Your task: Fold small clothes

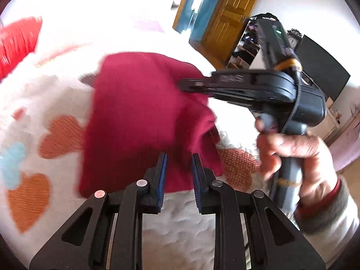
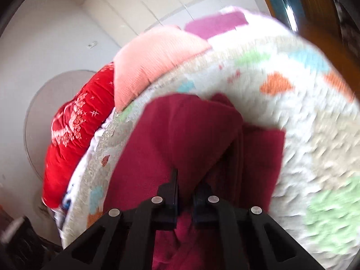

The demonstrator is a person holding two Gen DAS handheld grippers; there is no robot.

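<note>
A small dark red garment (image 1: 144, 117) lies partly folded on a white fleece blanket with coloured hearts (image 1: 180, 229). My left gripper (image 1: 178, 171) is open at the garment's near edge, nothing between its fingers. My right gripper (image 1: 191, 85) comes in from the right and is shut on the garment's far right edge, lifting it. In the right wrist view the right gripper (image 2: 187, 184) pinches a fold of the red garment (image 2: 186, 126) over the blanket (image 2: 303, 135).
A red cushion (image 1: 15, 42) lies at the far left, also shown in the right wrist view (image 2: 74, 135) beside a peach pillow (image 2: 153, 63). A wooden door (image 1: 227, 15) and a dark screen (image 1: 319, 67) stand beyond the bed.
</note>
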